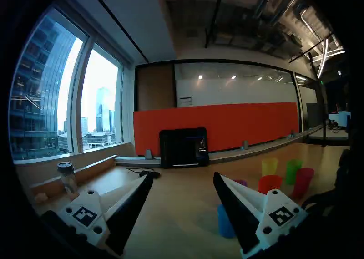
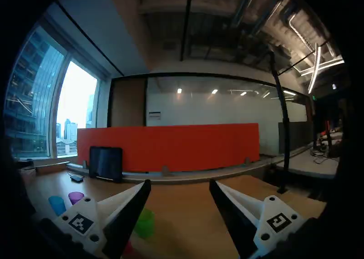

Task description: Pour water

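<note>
Now left hand-held gripper (image 1: 183, 174), right hand-held gripper (image 2: 179, 182) apart, empty; capped bottle (image 1: 67, 177), coloured cups (image 1: 270, 184): contents unclear.

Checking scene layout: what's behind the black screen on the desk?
An orange partition stands behind the black screen; the stretch straight behind the screen is hidden.

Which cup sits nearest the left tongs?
The blue cup, partly hidden behind the left tongs; the purple cup, orange cup, yellow cup, green cup and red cup stand farther back.
</note>
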Motion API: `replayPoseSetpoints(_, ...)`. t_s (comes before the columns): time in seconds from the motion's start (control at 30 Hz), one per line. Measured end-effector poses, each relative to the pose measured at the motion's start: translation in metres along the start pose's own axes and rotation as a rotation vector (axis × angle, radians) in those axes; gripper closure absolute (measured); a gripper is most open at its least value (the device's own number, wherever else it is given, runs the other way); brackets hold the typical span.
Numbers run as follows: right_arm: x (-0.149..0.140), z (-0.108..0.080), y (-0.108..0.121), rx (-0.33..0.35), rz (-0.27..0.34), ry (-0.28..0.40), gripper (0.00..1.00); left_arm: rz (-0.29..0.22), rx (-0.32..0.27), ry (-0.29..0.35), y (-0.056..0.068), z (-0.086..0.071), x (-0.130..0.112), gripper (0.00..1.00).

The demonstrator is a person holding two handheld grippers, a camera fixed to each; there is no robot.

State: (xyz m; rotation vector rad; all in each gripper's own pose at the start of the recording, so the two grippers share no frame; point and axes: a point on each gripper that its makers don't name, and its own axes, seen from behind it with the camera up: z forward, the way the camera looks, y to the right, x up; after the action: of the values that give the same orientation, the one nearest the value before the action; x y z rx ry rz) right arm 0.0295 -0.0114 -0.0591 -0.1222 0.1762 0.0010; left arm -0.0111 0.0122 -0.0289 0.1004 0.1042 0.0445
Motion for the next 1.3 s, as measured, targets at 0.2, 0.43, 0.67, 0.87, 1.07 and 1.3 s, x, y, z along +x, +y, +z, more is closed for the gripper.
replayPoseSetpoints(0.2, 0.003, 0.001, -0.003, 0.003, -0.013, 0.004, 0.01, -0.004, 0.000, -0.006, 0.003, 0.003, -0.011, 0.01)
replayPoseSetpoints(0.43, 0.009, 0.003, -0.010, 0.014, -0.025, 0.007, 0.01, -0.009, -0.002, 0.000, 0.005, 0.005, -0.017, 0.01)
replayPoseSetpoints(0.67, 0.011, 0.004, -0.009, 0.006, -0.033, 0.009, 0.01, -0.017, -0.010, -0.001, 0.007, 0.012, -0.023, 0.01)
replayPoseSetpoints(0.87, 0.011, 0.005, -0.008, 0.003, -0.035, 0.007, 0.01, -0.018, -0.011, -0.004, 0.007, 0.017, -0.027, 0.01)
replayPoseSetpoints(1.07, 0.011, 0.007, -0.007, 0.002, -0.033, 0.006, 0.01, -0.035, -0.012, -0.005, 0.005, 0.020, -0.029, 0.01)
replayPoseSetpoints(1.3, 0.011, 0.007, -0.008, 0.002, -0.036, 0.007, 0.01, -0.058, -0.012, -0.020, 0.002, 0.021, -0.033, 0.01)
